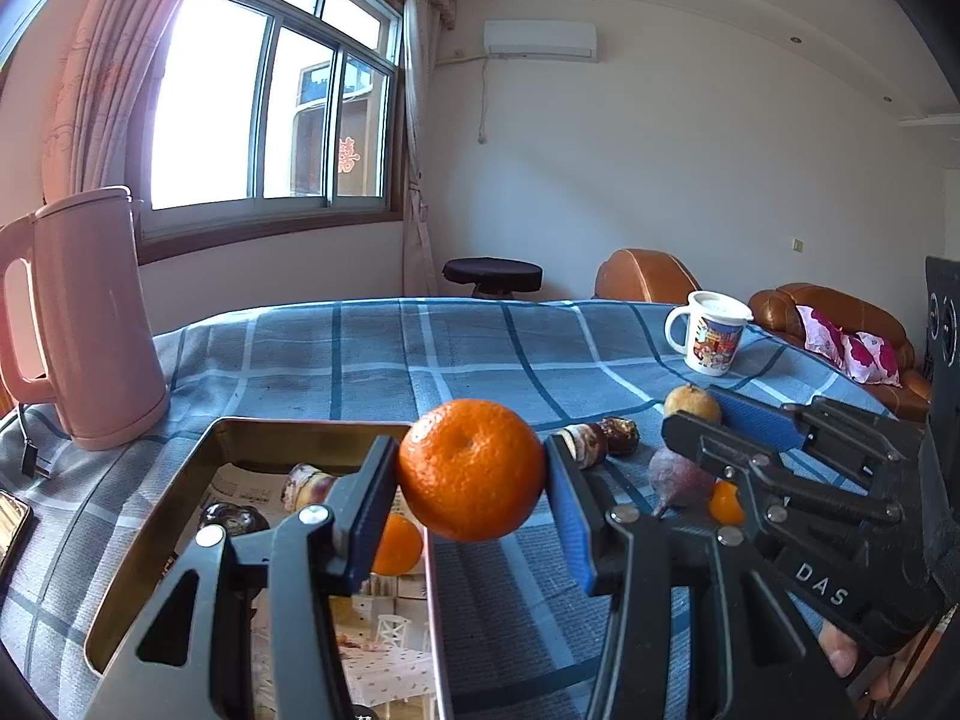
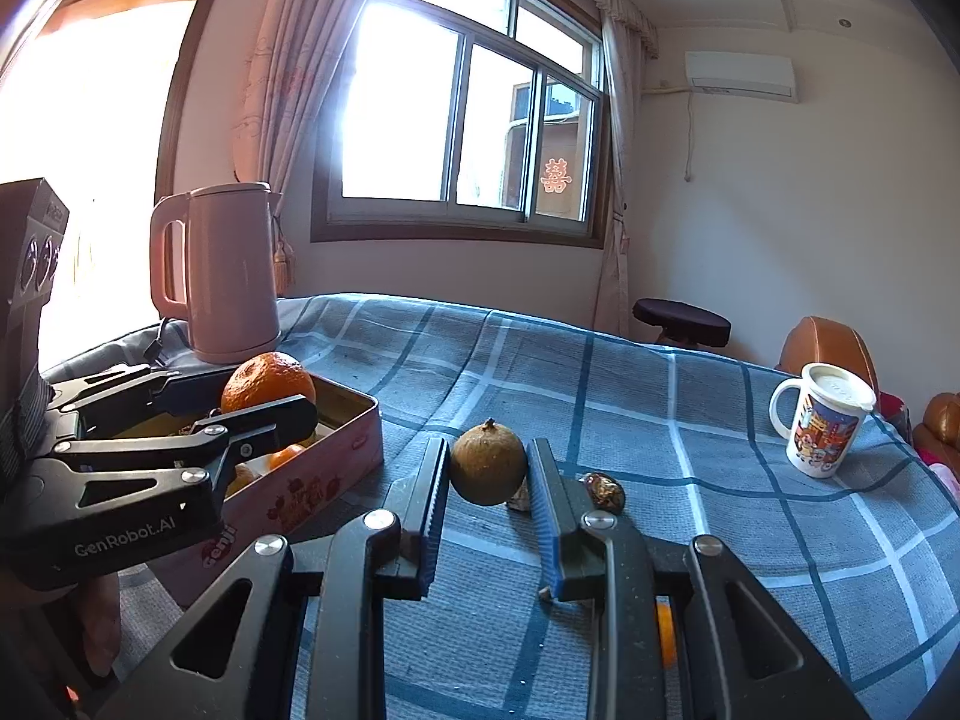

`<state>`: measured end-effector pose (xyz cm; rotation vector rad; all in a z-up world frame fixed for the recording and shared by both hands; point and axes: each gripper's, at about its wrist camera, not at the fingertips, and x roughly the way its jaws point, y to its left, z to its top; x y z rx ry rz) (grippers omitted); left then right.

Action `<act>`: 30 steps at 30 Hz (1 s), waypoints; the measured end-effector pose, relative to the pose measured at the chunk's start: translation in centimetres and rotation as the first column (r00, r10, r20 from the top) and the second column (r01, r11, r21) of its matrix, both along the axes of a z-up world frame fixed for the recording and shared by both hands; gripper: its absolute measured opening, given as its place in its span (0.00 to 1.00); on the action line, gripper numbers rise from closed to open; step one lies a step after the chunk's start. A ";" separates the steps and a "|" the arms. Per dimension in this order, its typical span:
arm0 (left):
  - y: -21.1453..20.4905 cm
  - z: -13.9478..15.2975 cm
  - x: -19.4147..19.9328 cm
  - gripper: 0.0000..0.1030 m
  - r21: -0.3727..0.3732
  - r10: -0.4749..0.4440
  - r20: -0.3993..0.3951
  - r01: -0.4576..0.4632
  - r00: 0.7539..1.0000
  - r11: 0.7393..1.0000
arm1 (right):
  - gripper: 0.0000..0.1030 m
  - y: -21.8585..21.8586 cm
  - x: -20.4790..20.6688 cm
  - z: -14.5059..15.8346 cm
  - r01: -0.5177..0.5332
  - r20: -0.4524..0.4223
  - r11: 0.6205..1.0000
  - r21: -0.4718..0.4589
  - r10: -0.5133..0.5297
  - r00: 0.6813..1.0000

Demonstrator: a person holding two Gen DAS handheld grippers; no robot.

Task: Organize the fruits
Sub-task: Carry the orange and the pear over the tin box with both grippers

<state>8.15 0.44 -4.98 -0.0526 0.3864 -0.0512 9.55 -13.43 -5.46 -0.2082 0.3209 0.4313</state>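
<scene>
My left gripper [image 1: 473,474] is shut on a round orange [image 1: 471,468], held just above the right rim of a gold tin box [image 1: 240,435]. The right wrist view shows the same orange [image 2: 268,384] over the tin [image 2: 354,420]. Inside the tin lie another orange [image 1: 399,543] and dark chestnut-like pieces [image 1: 234,519]. My right gripper [image 2: 489,468] is shut on a brown round fruit [image 2: 487,462], to the right of the tin. On the cloth beside it lie a purple fig-like fruit [image 1: 675,477], a small orange [image 1: 726,501] and brown husked pieces [image 1: 621,435].
A pink kettle [image 1: 96,324] with its cord stands at the back left of the blue checked tablecloth [image 1: 468,348]. A printed mug [image 1: 711,333] with a lid stands at the back right. A phone [image 1: 9,525] lies at the left edge. Brown sofas stand beyond the table.
</scene>
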 end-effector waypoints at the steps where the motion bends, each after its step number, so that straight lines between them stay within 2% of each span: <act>1: 0.2 0.0 0.0 0.49 -0.001 0.003 0.000 -0.003 1.000 1.000 | 0.27 0.2 0.0 0.0 -0.004 0.000 1.000 -0.002 0.004 1.000; 30: 5.8 -0.3 -1.1 0.49 -0.041 0.109 -0.019 -0.109 0.994 0.993 | 0.27 6.1 0.0 -0.5 -0.125 -0.009 0.991 -0.056 0.125 0.992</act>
